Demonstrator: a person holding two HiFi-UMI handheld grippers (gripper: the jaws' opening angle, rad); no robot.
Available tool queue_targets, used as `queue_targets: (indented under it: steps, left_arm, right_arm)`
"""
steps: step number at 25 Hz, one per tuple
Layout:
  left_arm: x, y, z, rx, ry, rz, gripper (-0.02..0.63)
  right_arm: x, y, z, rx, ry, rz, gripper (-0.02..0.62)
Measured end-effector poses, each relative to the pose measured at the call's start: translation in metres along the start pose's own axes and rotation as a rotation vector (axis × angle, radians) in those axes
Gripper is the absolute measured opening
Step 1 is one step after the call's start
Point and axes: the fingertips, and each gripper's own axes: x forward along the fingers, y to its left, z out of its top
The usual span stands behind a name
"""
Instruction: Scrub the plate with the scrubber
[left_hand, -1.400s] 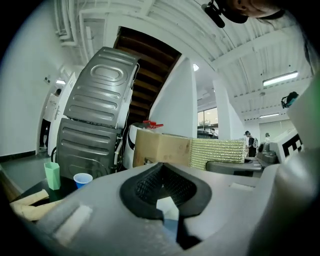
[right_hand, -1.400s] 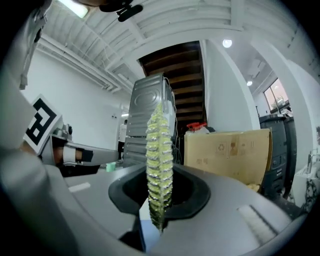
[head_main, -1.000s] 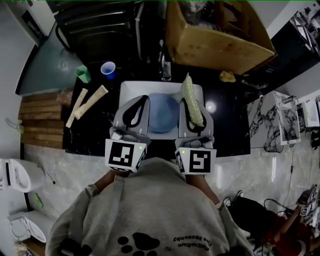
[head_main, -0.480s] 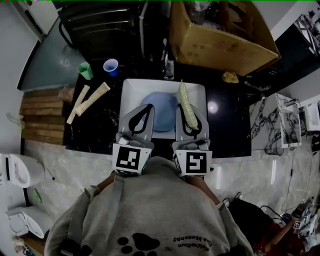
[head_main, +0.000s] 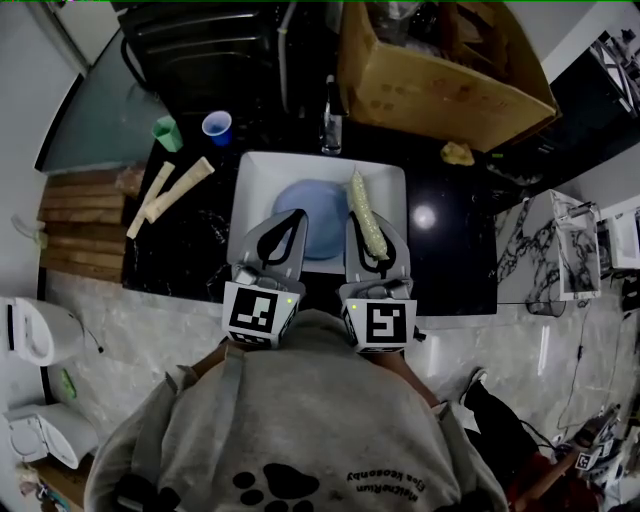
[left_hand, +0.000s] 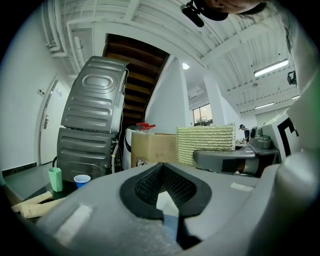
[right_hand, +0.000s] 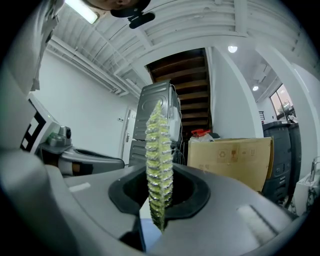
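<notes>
The scrubber (right_hand: 159, 165), a ribbed yellow-green pad, is clamped upright between the closed jaws of the right gripper (right_hand: 159, 197); the right gripper view shows only its thin edge, while the left gripper view shows its broad woven face, and the head view shows it lying lengthwise over the right side of the white sink (head_main: 258, 175). The blue plate (head_main: 310, 220) lies flat in that sink, plain from the head view; each gripper view shows only a blue sliver of it below the jaws. The left gripper (left_hand: 162, 185) has its jaws pressed together with nothing seen between them, its tip over the plate's left rim. Only the gripper views show the grey appliance (left_hand: 92, 120) and the staircase behind it. The cardboard box (right_hand: 230, 157) bears printed symbols too small to read, and the writing on the person's grey sweatshirt (head_main: 300, 420), beside a paw print, is too small to make out. From above the box stands open, its contents indistinct. A green cup (head_main: 167, 133) and a blue cup (head_main: 216, 127) stand on the black bench (head_main: 450, 260) left of the sink; what is in them cannot be told
</notes>
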Motion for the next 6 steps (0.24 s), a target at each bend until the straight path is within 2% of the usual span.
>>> queue_targets:
  steps: [6]
  left_arm:
    - [0.0008, -0.0110, -0.0056, 0.002, 0.020, 0.014, 0.005]
  right_arm:
    - [-0.0073, -0.0023, 0.0019, 0.022, -0.011, 0.028, 0.066]
